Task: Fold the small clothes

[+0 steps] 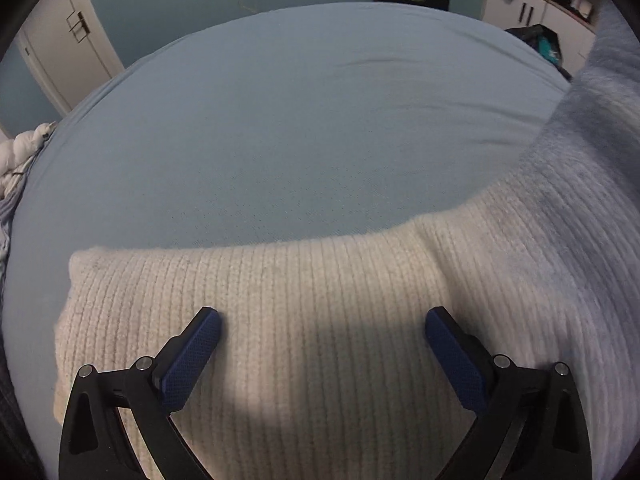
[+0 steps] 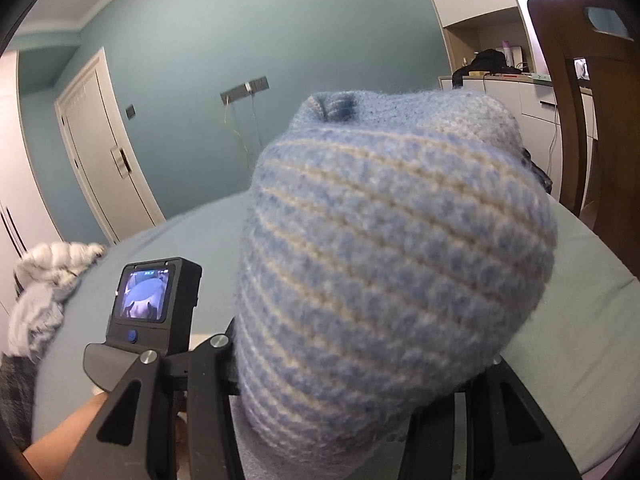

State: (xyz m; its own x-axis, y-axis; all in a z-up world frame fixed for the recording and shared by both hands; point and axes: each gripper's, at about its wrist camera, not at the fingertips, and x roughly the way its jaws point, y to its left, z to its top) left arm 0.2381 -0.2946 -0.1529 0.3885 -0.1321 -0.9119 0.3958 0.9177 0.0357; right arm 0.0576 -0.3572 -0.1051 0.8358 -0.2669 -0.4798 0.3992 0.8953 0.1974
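1. your left gripper (image 1: pixel 322 326) hangs spread wide over the cream ribbed part of the knit garment (image 1: pixel 280 320), its blue pads (image 1: pixel 192 356) apart with nothing pinched between them; they sit just above the fabric, and you cannot tell from this view whether the tips touch it.
2. your right gripper (image 2: pixel 360 380) is clenched on a bunched blue-and-cream striped part of the same garment (image 2: pixel 392 248); the wad bulges out in front of the fingers and hides their tips.
3. the garment lies on the bed (image 1: pixel 300 120), at the edge nearest you, its cream part flat and its blue part rising off the bed toward the right side of the left wrist view.
4. in the right wrist view the back of your left gripper's camera unit (image 2: pixel 154 300), screen lit, stands left of the garment, and a bare forearm (image 2: pixel 60 436) shows below it.
5. a crumpled white cloth (image 2: pixel 48 280) sits at the bed's left edge.
6. beyond the bed stand a white door (image 2: pixel 100 152) on the teal wall and, to the right, white cabinets (image 2: pixel 500 92) with dark items on top.
7. a brown wooden chair (image 2: pixel 580 80) stands at the bed's right side.
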